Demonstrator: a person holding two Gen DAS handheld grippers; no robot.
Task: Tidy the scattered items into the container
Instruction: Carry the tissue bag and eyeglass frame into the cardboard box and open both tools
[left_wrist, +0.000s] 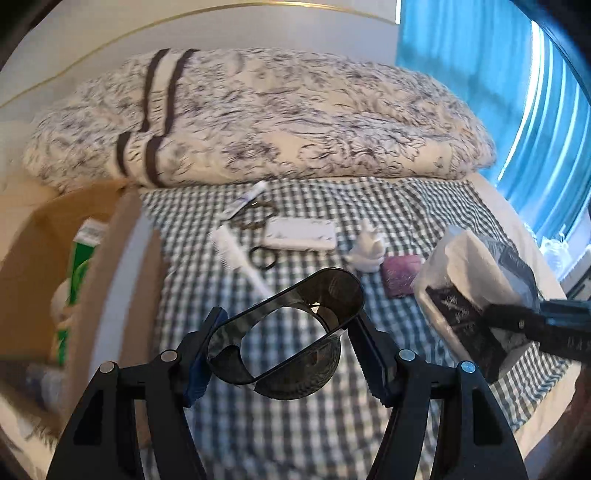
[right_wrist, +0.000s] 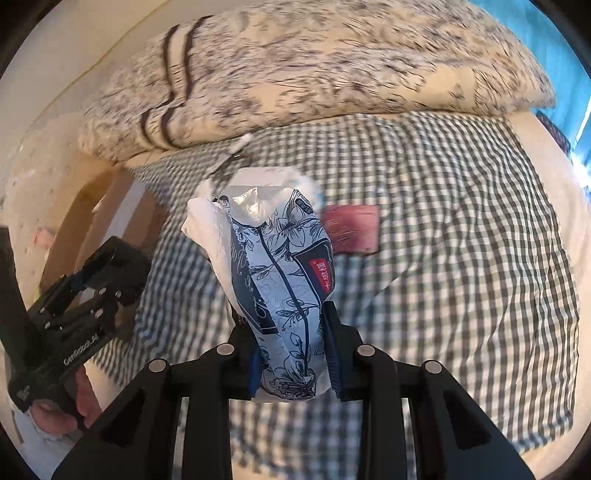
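The left gripper (left_wrist: 284, 341) holds a dark, see-through plastic piece (left_wrist: 284, 332), maybe a tape holder; it sits between the two fingers, up off the bed. The right gripper (right_wrist: 293, 363) is squeezed onto a soft pack of tissues (right_wrist: 277, 280) with blue flowers on it. The pack stands tall, its long side pointing up and away from the gripper, with white tissue poking out at the top.

The thing that matters most is where the cardboard box (left_wrist: 99, 266) is. It sits at the left side of the bed, touching the edge of the checked sheet (left_wrist: 388, 206), with its open top showing a green pack (left_wrist: 79, 266) inside. From the left gripper the box is just to the left and a little ahead, so this hand is the nearer one. From the right gripper the box is far off to the left, past the left gripper, so the tissues have a longer trip and must cross over the sheet.

More things lie on the sheet ahead, near the big flowery pillow (left_wrist: 277, 114): a white comb (left_wrist: 240, 258), small scissors (left_wrist: 263, 257), a white flat case (left_wrist: 301, 236), a little white figure (left_wrist: 367, 247) and a purple square (left_wrist: 400, 275). My guess is the left hand should swing left and drop its piece in the box first
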